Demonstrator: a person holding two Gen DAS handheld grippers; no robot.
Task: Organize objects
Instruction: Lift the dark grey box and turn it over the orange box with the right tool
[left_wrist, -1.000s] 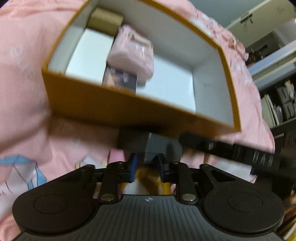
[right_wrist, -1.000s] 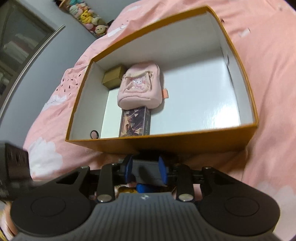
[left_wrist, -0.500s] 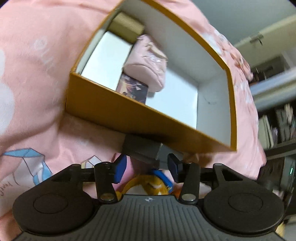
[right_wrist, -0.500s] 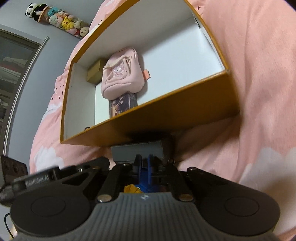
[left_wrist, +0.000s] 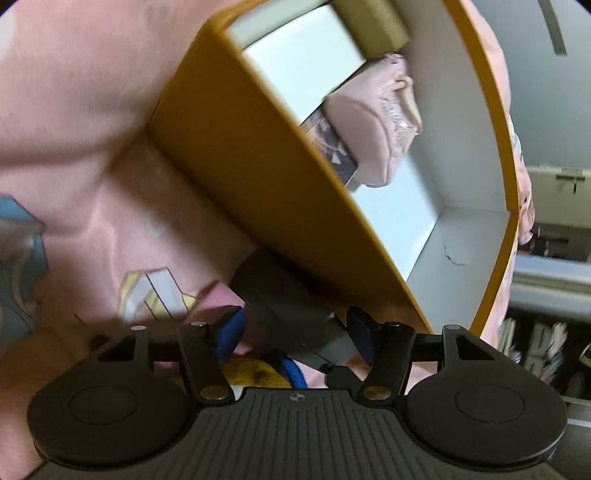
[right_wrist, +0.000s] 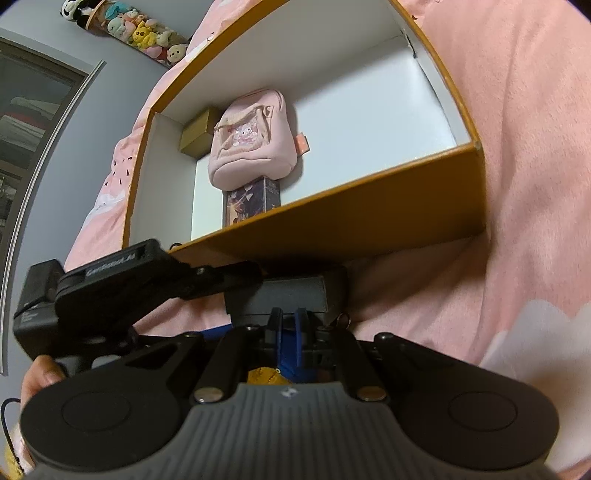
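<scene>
On the pink bedspread (right_wrist: 517, 184), just before the near wall of an orange box (right_wrist: 369, 221), lies a dark grey case (right_wrist: 280, 295), and both claws work at it. At the left, the left claw (left_wrist: 295, 330) stands wide: its jaws have just been opening, with the dark grey case (left_wrist: 288, 314) between the blue pads (left_wrist: 231, 332), which do not press on it. In the right wrist view the left claw's black body (right_wrist: 122, 280) reaches in from the left, a hand (right_wrist: 37, 376) gripping its handle. Further right, the right claw (right_wrist: 286, 325) has its blue pads nearly together; it seems to pinch something small and blue right at the case's near edge, but what that is I cannot tell. A yellow thing (right_wrist: 264, 376) shows just under its jaws.

Inside the white-lined box, toward its left end, a pink pouch (right_wrist: 251, 144) leans on a small dark printed box (right_wrist: 253, 203), with a gold carton (right_wrist: 199, 133) behind it in the corner. The right half of the box floor is bare.

The bedspread is pink with white cloud shapes and a blue and yellow print (left_wrist: 22, 258). A row of plush toys (right_wrist: 136, 33) hangs on the grey wall at upper left.
</scene>
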